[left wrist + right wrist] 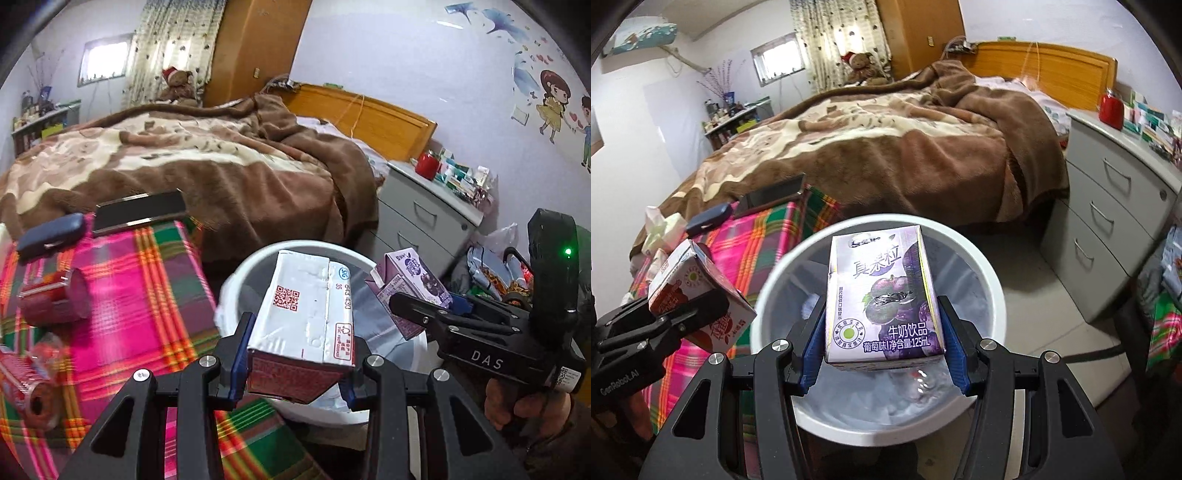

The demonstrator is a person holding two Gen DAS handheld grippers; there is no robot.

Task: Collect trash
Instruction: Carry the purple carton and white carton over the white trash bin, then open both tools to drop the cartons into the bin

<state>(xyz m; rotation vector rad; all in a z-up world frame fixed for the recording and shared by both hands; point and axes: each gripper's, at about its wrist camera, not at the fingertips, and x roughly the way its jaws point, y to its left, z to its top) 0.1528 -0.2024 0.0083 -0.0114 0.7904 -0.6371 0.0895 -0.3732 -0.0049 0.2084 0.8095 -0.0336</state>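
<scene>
My left gripper (295, 365) is shut on a red and white drink carton (306, 317), held over the white trash bin (240, 280). The same carton (698, 295) shows at the left of the right wrist view. My right gripper (882, 354) is shut on a purple grape milk carton (882, 295), held above the open mouth of the bin (991, 280), which is lined with a clear bag. The purple carton (410, 284) and right gripper (424, 314) appear at the right in the left wrist view, over the bin's right rim.
A plaid cloth (140, 280) covers a low table left of the bin, with a red cup (55, 301), a can (29, 387), a dark case (51, 234) and a phone (138, 212). A bed with a brown blanket (886, 147) lies behind. Grey drawers (1108, 221) stand right.
</scene>
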